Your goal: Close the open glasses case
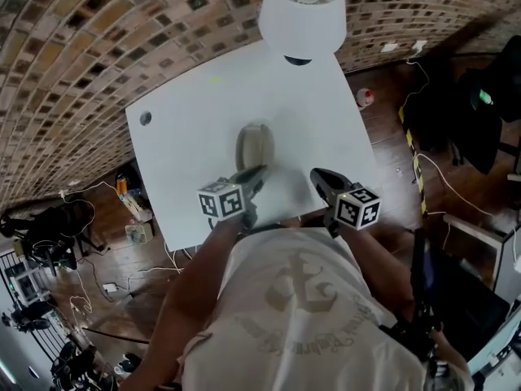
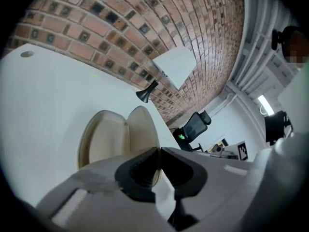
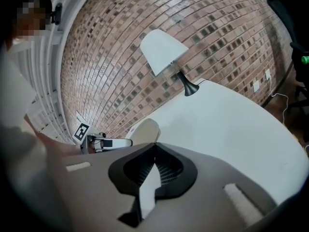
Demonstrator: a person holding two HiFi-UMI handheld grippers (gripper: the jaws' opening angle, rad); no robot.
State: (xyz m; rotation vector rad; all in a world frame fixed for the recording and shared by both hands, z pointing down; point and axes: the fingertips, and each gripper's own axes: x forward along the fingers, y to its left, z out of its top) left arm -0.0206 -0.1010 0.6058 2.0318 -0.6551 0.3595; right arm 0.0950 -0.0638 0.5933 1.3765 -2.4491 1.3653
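The beige glasses case [image 1: 255, 143] lies open in the middle of the white table [image 1: 195, 129]. In the left gripper view its base [image 2: 101, 139] lies flat and its lid [image 2: 143, 129] stands half raised. My left gripper [image 1: 259, 172] is at the case's near end. Its jaws meet at the lid's rim [image 2: 159, 150], shut on that thin edge. My right gripper [image 1: 316, 173] hovers over the table to the right of the case, shut [image 3: 155, 145], with nothing between its pads. From the right gripper view the case [image 3: 145, 131] shows just beyond the tips.
A lamp with a white shade [image 1: 301, 10] stands at the table's far edge against the brick wall. A round cable hole [image 1: 145, 118] sits near the table's left corner. Cables and clutter lie on the floor to the left; a black office chair [image 2: 195, 124] stands to the right.
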